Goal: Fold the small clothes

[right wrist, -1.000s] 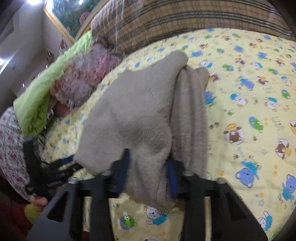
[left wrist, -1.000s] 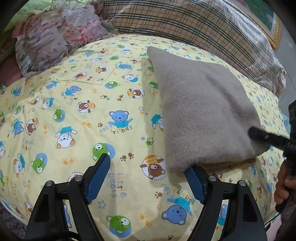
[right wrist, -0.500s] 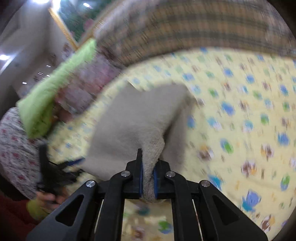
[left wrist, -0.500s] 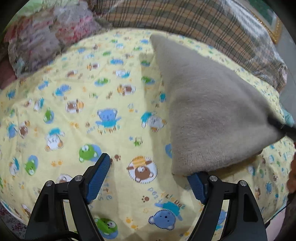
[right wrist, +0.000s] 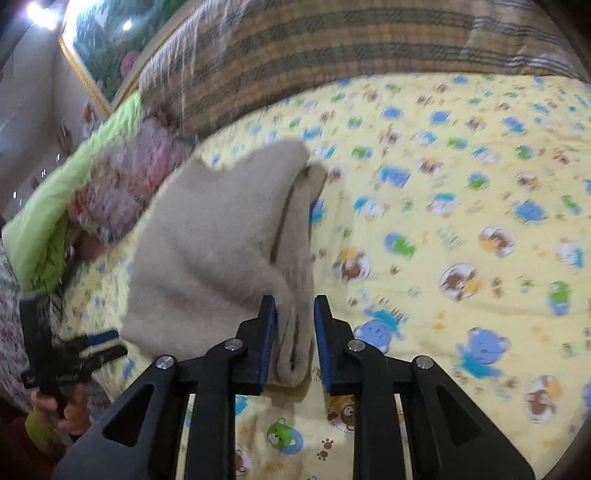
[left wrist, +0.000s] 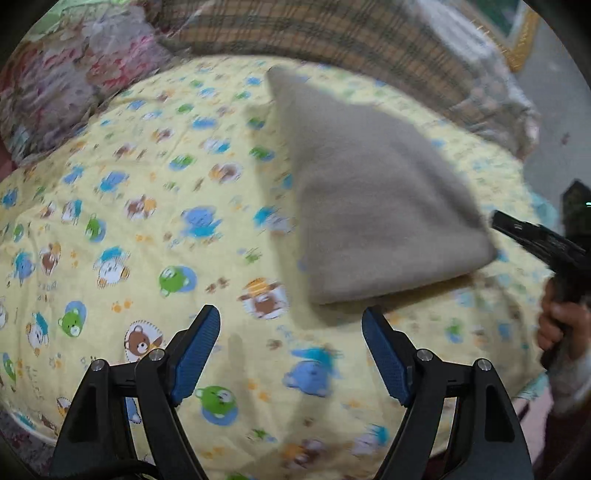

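Note:
A folded beige fleece garment (left wrist: 373, 206) lies on the yellow cartoon-bear bedsheet (left wrist: 147, 229). My left gripper (left wrist: 290, 349) is open and empty, just short of the garment's near edge. In the right wrist view the garment (right wrist: 218, 243) is lifted at its near corner. My right gripper (right wrist: 294, 339) has its jaws a little apart around the folded edge; the pads (right wrist: 267, 332) seem to stand off the cloth. The right gripper also shows in the left wrist view (left wrist: 524, 230) at the garment's right corner.
A plaid blanket (left wrist: 332, 33) lies along the back of the bed. A floral pillow (left wrist: 62, 81) lies at the back left, with a green pillow (right wrist: 55, 206) beside it. The bed's edge falls off at the right (left wrist: 532, 384).
My right gripper was shut on the garment's edge half a second ago; its jaws now stand apart. My left gripper has drawn back from the garment's near edge. The frames are blurred by motion.

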Available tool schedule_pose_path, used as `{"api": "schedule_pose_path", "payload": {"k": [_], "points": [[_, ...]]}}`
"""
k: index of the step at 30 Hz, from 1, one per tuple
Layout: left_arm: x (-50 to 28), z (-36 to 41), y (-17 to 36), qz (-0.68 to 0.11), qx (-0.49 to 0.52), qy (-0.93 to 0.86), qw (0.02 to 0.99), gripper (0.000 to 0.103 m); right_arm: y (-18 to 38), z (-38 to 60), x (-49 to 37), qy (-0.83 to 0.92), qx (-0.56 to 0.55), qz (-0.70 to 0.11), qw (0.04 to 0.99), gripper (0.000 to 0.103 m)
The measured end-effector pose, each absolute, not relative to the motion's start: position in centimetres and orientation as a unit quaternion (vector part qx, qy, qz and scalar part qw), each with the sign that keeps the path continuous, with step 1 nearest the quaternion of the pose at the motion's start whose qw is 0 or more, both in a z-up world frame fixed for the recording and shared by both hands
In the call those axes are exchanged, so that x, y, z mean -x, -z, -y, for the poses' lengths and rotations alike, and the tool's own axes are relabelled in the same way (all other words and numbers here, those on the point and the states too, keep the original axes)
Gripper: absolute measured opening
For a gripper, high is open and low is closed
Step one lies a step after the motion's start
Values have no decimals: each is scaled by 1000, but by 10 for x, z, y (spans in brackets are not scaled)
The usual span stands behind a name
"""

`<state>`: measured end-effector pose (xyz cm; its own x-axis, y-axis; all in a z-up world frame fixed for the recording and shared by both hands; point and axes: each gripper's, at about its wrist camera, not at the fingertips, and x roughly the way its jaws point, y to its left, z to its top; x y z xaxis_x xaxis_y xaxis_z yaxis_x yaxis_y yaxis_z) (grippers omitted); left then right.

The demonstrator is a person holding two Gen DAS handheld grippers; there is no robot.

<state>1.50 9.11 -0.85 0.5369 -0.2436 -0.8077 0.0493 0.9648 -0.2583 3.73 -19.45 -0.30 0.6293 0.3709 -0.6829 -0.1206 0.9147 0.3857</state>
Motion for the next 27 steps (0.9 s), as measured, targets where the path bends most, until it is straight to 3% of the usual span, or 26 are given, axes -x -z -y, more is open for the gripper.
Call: {"api": "schedule_pose_path", "payload": {"k": [8, 14, 15, 17, 21, 27], "points": [[-89, -69, -42, -397, 153, 179, 887, 80, -29, 150, -86, -206, -186, -372, 886, 23], [-157, -59, -12, -441, 169, 196, 859, 77, -4, 127, -133, -191, -187, -399, 877, 23], [-165, -59, -7, -446, 156, 183, 862, 72, 4, 128, -140, -186, -185, -406, 875, 18], [-178, -59, 4, -454, 151, 180, 859, 72, 24, 132, -155, -164, -166, -422, 876, 0], [-188, -44, 8, -459, 95, 155, 870, 73, 43, 154, -175, -144, -189, -422, 875, 0], [-149, -63, -15, -442, 151, 155, 870, 74, 16, 159, -149, -147, -183, -410, 882, 3]]}}
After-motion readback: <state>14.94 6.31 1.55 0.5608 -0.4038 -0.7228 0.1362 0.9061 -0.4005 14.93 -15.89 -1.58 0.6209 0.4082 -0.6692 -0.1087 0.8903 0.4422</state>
